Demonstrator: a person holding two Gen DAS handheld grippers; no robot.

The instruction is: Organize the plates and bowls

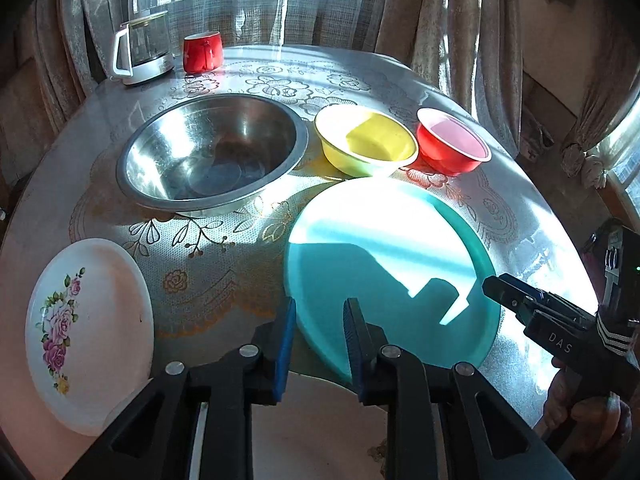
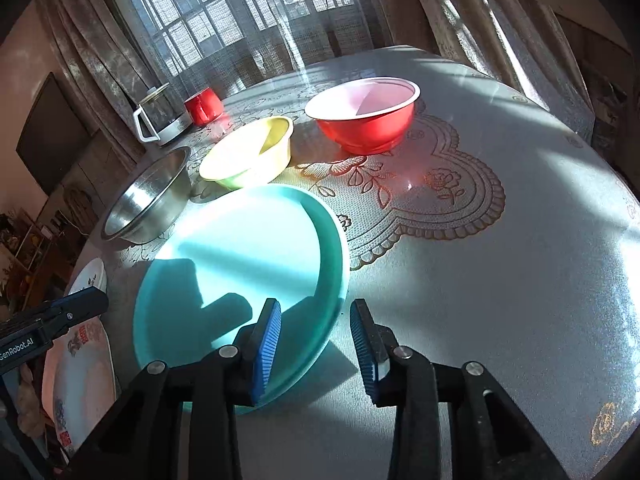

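Observation:
A teal plate lies flat on the round table. My left gripper straddles its near-left rim, jaws narrow, pads not visibly pressing. My right gripper straddles the near-right rim, one finger over the plate and one over the cloth, with a gap showing. Behind the plate stand a steel bowl, a yellow bowl and a red bowl. At the left lies a white floral plate. Another white plate sits under the left gripper.
A glass kettle and a red mug stand at the far edge by the curtains. A lace-patterned cloth covers the table. A hand holds the right gripper at the table's right edge.

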